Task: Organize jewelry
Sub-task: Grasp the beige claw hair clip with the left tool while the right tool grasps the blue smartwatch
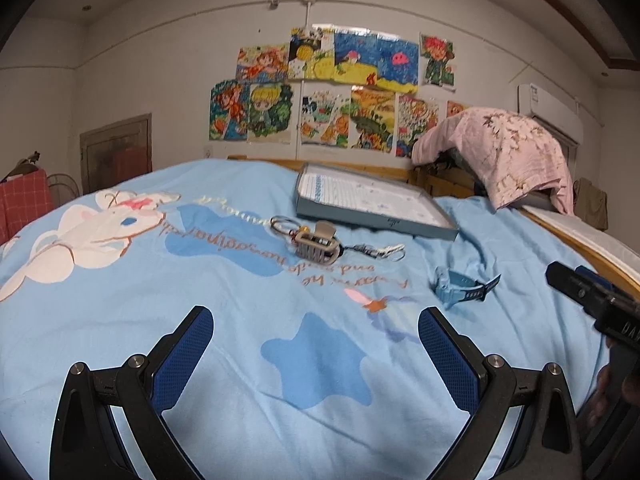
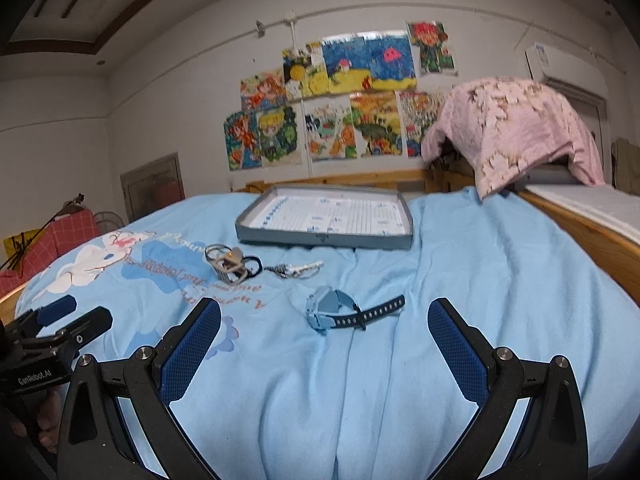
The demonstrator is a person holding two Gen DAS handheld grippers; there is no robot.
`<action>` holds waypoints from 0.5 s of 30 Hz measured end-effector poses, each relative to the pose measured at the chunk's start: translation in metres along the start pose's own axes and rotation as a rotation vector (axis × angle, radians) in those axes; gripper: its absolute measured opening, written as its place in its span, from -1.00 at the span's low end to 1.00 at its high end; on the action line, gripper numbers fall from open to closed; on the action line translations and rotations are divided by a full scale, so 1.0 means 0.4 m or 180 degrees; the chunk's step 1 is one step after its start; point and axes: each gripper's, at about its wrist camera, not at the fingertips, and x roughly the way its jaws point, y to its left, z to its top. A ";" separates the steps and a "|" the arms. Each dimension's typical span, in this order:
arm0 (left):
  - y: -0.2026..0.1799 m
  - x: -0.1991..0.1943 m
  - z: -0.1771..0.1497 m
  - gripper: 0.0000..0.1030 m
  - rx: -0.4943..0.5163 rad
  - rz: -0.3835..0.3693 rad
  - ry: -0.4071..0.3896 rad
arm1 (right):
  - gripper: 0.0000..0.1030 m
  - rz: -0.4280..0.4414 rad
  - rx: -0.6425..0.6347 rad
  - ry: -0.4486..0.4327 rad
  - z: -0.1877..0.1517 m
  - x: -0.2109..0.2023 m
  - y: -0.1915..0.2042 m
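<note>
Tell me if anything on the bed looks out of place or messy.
The tray holds no jewelry. The blue watch, a keychain and a tangled pile of rings and a hair tie lie loose on the blue bedspread in front of it.

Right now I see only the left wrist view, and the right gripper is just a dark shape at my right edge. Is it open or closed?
Observer: Open. In the right wrist view, the right gripper has its blue fingers wide apart and holds nothing.
Operator: What lies in front of it?
Observer: The blue watch lies on the bedspread straight ahead, centred between the two fingers. Its dark strap stretches toward the right.
</note>
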 end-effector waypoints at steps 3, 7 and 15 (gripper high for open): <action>0.009 0.038 0.012 1.00 0.0044 0.0018 0.0095 | 0.98 0.0096 -0.0034 0.0186 0.015 0.027 -0.013; 0.029 0.094 0.041 1.00 0.0161 0.0016 0.0178 | 0.98 0.0185 -0.0243 0.0370 0.040 0.071 -0.021; 0.045 0.228 0.106 1.00 0.0281 -0.0047 0.0348 | 0.97 0.0433 -0.0524 0.0647 0.063 0.207 -0.017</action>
